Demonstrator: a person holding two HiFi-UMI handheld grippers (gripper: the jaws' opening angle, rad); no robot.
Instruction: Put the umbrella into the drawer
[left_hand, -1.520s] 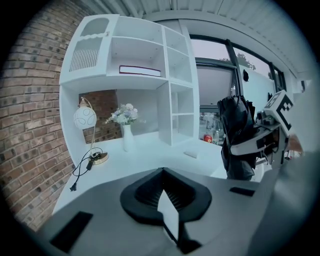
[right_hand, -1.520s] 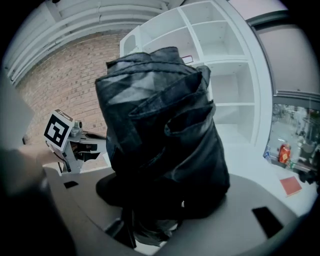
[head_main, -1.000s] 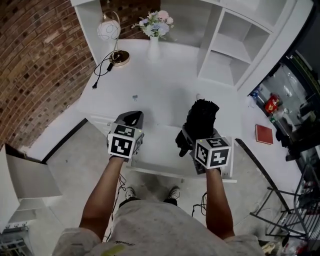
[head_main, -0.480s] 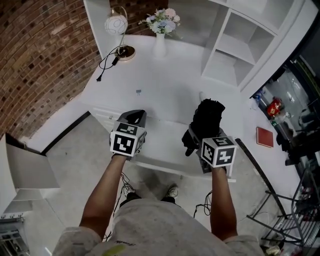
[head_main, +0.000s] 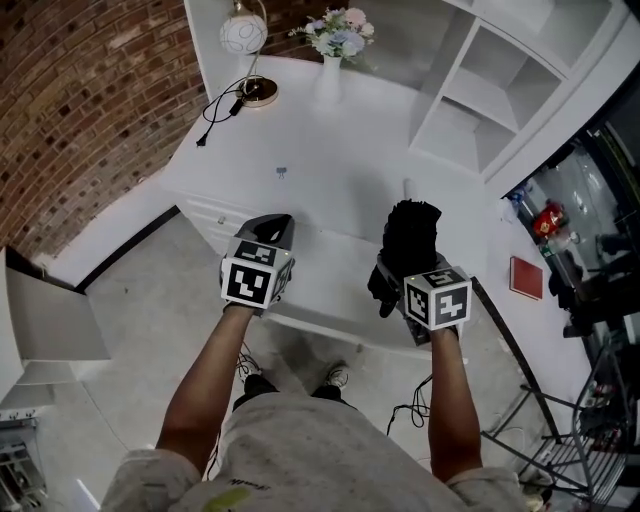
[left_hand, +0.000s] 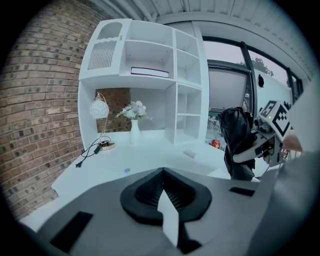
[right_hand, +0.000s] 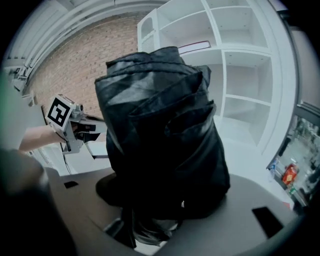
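A black folded umbrella (head_main: 409, 238) stands bunched in my right gripper (head_main: 402, 276), which is shut on its lower end above the right part of the pulled-out white drawer (head_main: 325, 283). In the right gripper view the umbrella (right_hand: 160, 125) fills the middle and hides the jaws of the right gripper (right_hand: 155, 220). My left gripper (head_main: 272, 224) hovers over the drawer's left part, shut and holding nothing. From the left gripper view (left_hand: 163, 187) the umbrella (left_hand: 235, 142) hangs at the right.
On the white desk (head_main: 340, 150) behind the drawer are a globe lamp (head_main: 245, 35) with its cable (head_main: 222, 105), a vase of flowers (head_main: 335, 40) and a small blue clip (head_main: 282, 173). White shelves (head_main: 480, 90) rise at the right. A red book (head_main: 527, 277) lies lower right.
Both grippers keep nearly the same pose over the drawer, with the umbrella still held. The head view has shifted a little, so the desk shows further right.
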